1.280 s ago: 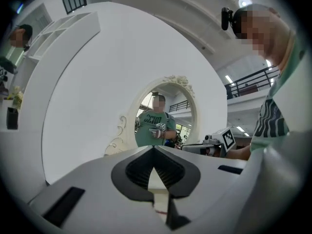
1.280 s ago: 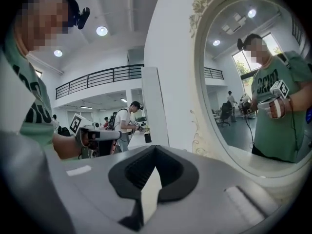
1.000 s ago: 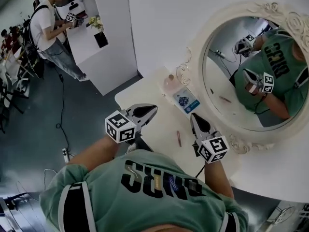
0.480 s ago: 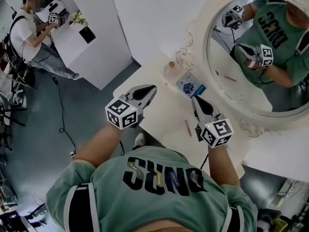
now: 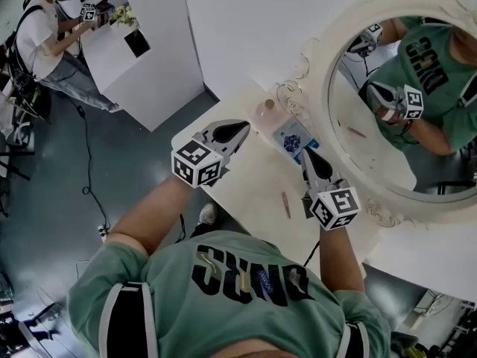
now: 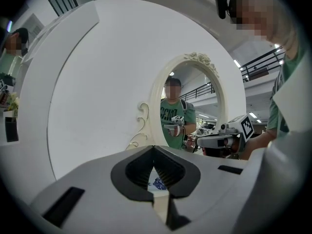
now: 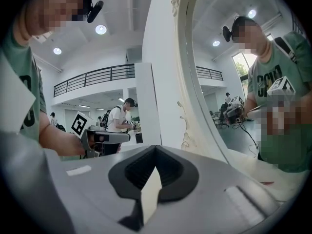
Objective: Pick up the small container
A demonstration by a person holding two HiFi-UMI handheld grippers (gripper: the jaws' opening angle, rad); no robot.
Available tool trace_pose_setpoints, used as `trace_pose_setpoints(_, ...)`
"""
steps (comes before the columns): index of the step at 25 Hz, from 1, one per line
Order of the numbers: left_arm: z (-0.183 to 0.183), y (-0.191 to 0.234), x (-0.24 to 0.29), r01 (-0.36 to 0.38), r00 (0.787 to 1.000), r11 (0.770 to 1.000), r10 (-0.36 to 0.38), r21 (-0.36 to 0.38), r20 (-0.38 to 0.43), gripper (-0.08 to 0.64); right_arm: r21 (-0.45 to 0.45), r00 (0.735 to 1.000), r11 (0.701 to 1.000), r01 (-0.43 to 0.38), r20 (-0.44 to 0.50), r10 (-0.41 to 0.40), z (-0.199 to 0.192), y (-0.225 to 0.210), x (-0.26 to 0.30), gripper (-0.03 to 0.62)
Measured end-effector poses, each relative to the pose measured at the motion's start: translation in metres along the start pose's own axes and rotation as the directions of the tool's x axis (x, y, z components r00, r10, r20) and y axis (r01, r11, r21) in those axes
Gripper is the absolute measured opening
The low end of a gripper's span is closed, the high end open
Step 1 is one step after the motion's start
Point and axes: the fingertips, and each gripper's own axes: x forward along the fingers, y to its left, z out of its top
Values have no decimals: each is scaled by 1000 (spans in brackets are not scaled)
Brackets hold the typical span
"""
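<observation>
The small container (image 5: 266, 110) is a pinkish round jar standing on the cream table (image 5: 246, 192) near the foot of the mirror. My left gripper (image 5: 244, 128) is shut and empty, its tip just short of the jar, on the near left side. My right gripper (image 5: 305, 154) is also shut and empty, and points at a blue-and-white packet (image 5: 293, 140) lying right of the jar. In the left gripper view the jaws (image 6: 154, 147) meet, and the packet (image 6: 158, 183) shows through the gap below them. In the right gripper view the jaws (image 7: 156, 147) meet too; the jar is hidden there.
A big oval mirror (image 5: 339, 166) in an ornate cream frame stands at the table's far right edge. A slim pink stick (image 5: 285, 203) lies on the table between the grippers. A person (image 5: 45, 32) works at a white counter (image 5: 149, 58) at the far left.
Both grippers have moved forward over the table towards the jar and the packet; the left tip is now closer to the jar. Both stayed shut.
</observation>
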Motion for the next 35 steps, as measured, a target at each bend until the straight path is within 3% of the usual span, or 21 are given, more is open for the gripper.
trace_pose_setpoints(3,-4,6,9,9,1000,1000,-9,6,-4,22,-8,1000,1000,-3,4,3,0,-3,9,9)
trace_pose_setpoints(6,-10,12,18,18,1000,1000,-18,13,-15,142,-14,1000,1000,-6,7,6,-2,-4,18,11)
trace_pose_setpoints(8,-15,18,24,16,1000,1000,-16,23,-23,177,-14,1000,1000,-6,9,6,-6,-6,25,11)
trace_pose_setpoints(22,-70,48,70,32,999,998,-30,45,-44,210,10,999,999,35,-1,-35,-62,-33,64,11)
trace_pose_setpoints(35,-86,72,126,34,999,993,-30,114,-44,221,14,999,999,29,25,-29,-79,-47,86,11)
